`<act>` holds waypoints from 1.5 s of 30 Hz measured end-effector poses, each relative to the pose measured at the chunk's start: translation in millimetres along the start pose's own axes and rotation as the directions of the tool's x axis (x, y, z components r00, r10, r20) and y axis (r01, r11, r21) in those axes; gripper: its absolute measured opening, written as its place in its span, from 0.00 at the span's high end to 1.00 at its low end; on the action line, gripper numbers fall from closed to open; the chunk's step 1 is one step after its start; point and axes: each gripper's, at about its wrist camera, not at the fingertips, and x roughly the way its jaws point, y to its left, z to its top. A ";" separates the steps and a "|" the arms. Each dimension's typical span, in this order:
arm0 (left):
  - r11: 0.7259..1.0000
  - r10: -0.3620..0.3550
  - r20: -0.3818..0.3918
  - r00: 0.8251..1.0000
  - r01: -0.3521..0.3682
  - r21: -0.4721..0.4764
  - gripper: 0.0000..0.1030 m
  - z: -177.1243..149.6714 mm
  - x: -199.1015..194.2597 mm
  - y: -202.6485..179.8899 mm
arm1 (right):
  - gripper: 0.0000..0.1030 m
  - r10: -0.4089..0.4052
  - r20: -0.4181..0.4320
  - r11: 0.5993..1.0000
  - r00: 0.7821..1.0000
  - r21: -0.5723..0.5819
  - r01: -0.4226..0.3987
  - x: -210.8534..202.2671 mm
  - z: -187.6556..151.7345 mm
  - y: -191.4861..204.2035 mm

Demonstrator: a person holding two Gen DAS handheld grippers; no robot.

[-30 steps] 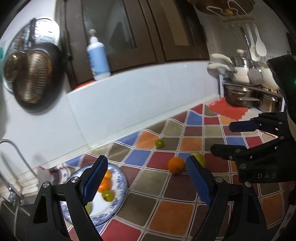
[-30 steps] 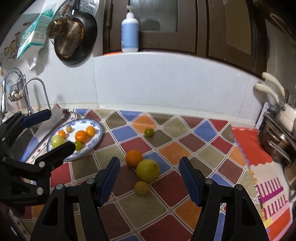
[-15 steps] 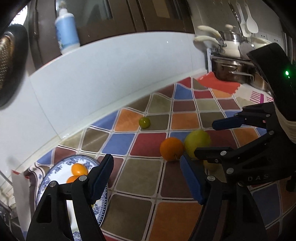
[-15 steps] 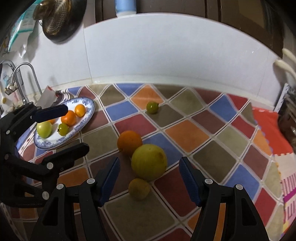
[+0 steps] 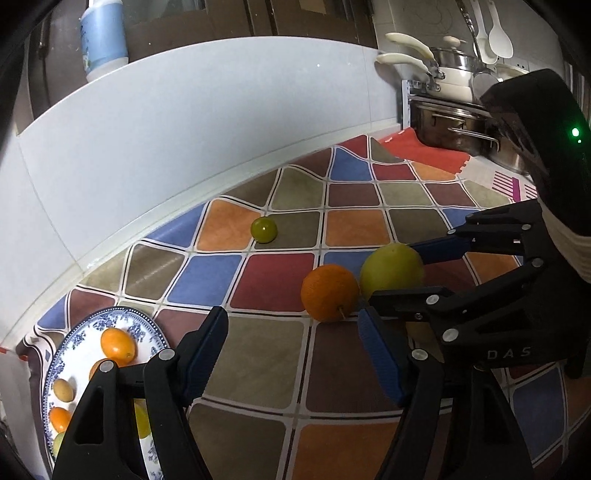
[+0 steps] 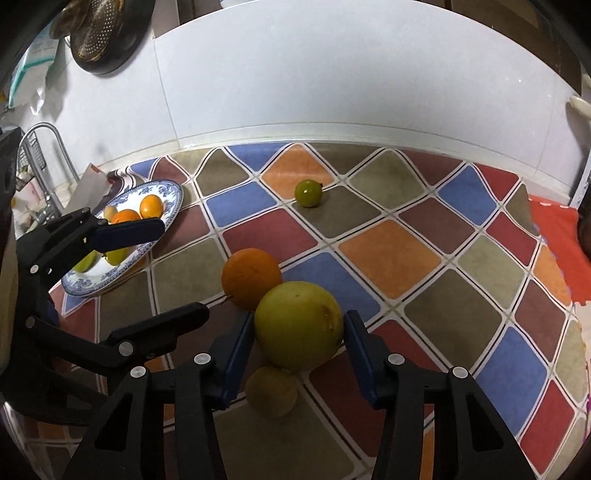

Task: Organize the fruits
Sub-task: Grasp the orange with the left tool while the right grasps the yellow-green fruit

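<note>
A big yellow-green fruit (image 6: 298,325) lies on the checked mat between the open jaws of my right gripper (image 6: 299,332); the pads stand close to both its sides. An orange (image 6: 251,277) touches it at the back left, and a small yellow fruit (image 6: 271,391) lies just in front. A small green fruit (image 6: 308,192) lies farther back. A blue-patterned plate (image 6: 168,218) at the left holds several small fruits. My left gripper (image 5: 291,347) is open and empty, just short of the orange (image 5: 329,292); the plate (image 5: 147,325) is at its lower left.
A white backsplash wall (image 6: 332,85) runs along the back of the counter. Steel pots (image 5: 454,125) stand at the far right on a red mat. A sink rack (image 6: 40,158) and a hanging strainer (image 6: 99,33) are at the left.
Both grippers have moved forward and down toward the fruits. My right gripper's jaws now flank the big yellow-green fruit. The left gripper has swung right, toward the orange.
</note>
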 end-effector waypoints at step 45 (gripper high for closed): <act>0.958 0.074 -0.012 0.997 -0.075 -0.276 0.60 3.6 -73.0 1.6 | 0.52 -0.056 0.133 0.997 0.989 0.051 0.049 -79.8 -6.0 14.4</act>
